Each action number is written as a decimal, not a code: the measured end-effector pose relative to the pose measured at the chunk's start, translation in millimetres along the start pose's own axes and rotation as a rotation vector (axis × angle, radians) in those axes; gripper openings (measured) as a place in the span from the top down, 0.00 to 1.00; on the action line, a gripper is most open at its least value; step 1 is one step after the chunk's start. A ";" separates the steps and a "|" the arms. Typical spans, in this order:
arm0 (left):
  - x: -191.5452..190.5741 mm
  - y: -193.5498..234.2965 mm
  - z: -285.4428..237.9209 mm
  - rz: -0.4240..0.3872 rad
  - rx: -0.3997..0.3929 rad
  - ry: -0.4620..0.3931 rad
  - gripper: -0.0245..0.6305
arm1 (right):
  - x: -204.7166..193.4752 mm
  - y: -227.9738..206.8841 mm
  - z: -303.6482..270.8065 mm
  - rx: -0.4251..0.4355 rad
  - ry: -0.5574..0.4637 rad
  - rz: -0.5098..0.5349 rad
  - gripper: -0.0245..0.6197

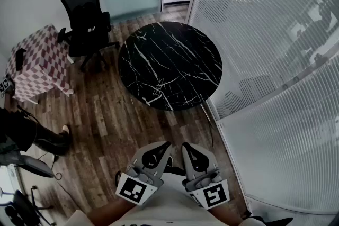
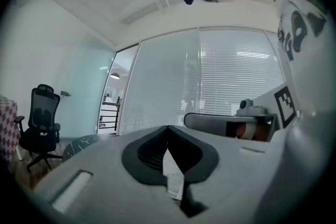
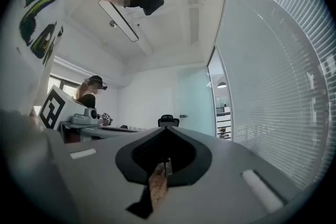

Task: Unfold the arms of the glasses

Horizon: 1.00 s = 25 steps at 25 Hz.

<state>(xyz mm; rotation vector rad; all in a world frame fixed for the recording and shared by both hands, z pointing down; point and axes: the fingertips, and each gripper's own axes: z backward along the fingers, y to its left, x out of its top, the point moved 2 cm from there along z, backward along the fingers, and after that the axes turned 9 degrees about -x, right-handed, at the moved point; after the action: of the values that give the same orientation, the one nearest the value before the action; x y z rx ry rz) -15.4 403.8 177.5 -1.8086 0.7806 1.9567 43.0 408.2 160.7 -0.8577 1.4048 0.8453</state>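
No glasses show in any view. In the head view both grey grippers are held side by side low in the picture, close to my body, pointing level over the wooden floor. My left gripper (image 1: 163, 145) is shut with nothing between its jaws. My right gripper (image 1: 187, 146) is shut and empty as well. In the left gripper view the left gripper (image 2: 168, 127) has its jaws meeting at the tip, with the right gripper's body beside it. In the right gripper view the right gripper (image 3: 164, 128) is closed the same way. The round black marble table (image 1: 169, 63) stands ahead of both, bare.
A black office chair (image 1: 85, 16) stands beyond the table on the left, next to a table under a checked cloth (image 1: 37, 61). A glass wall with blinds (image 1: 275, 61) runs along the right. Another person's leg and shoe (image 1: 50, 137) are at the left.
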 end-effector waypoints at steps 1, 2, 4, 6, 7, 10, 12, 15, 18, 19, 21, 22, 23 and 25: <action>-0.1 1.5 -0.7 0.003 0.000 0.004 0.96 | 0.1 -0.7 -1.8 -0.001 0.001 0.000 0.96; -0.2 2.8 -1.4 0.006 0.000 0.006 0.96 | 0.3 -1.4 -3.4 -0.003 0.001 -0.002 0.96; 0.1 5.1 -3.0 0.009 0.000 0.007 0.96 | 2.2 -3.0 -5.8 -0.002 -0.010 -0.020 0.96; 0.3 5.9 -5.4 0.007 -0.001 0.006 0.96 | 5.4 -5.3 -6.5 0.005 -0.034 -0.050 0.96; -0.1 5.7 -7.0 0.004 -0.002 0.008 0.96 | 6.1 -6.9 -6.4 0.007 -0.041 -0.057 0.96; -1.7 4.3 -12.6 -0.001 -0.002 0.012 0.96 | 5.3 -12.3 -5.9 0.010 -0.046 -0.050 0.96; -2.6 3.4 -16.1 0.002 0.001 0.012 0.96 | 4.2 -15.7 -5.8 0.014 -0.045 -0.053 0.96; -3.2 2.0 -22.9 0.007 0.005 0.020 0.96 | 3.4 -22.7 -5.8 0.020 -0.036 -0.059 0.96; -4.2 -0.6 -32.4 0.004 0.008 0.028 0.96 | 2.4 -32.8 -3.6 0.018 -0.030 -0.058 0.96; -4.8 -2.2 -35.8 0.004 0.009 0.027 0.96 | 1.5 -36.5 -2.0 0.017 -0.029 -0.058 0.96; -5.9 -6.2 -42.2 0.009 0.013 0.022 0.96 | -0.6 -43.9 1.6 0.013 -0.025 -0.062 0.96; -6.8 -8.3 -45.1 0.013 0.013 0.020 0.96 | -1.5 -47.5 3.3 0.010 -0.023 -0.063 0.96; -7.9 -10.1 -47.8 0.016 0.013 0.021 0.96 | -2.6 -50.8 4.5 0.008 -0.020 -0.065 0.96; -10.5 -12.7 -52.4 0.023 0.013 0.025 0.96 | -4.8 -56.4 6.2 0.003 -0.013 -0.071 0.96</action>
<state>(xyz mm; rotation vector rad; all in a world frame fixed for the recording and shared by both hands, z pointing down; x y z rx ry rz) 34.7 382.4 184.6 -1.8279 0.8237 1.9413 95.9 387.9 165.6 -0.8928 1.3566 0.7929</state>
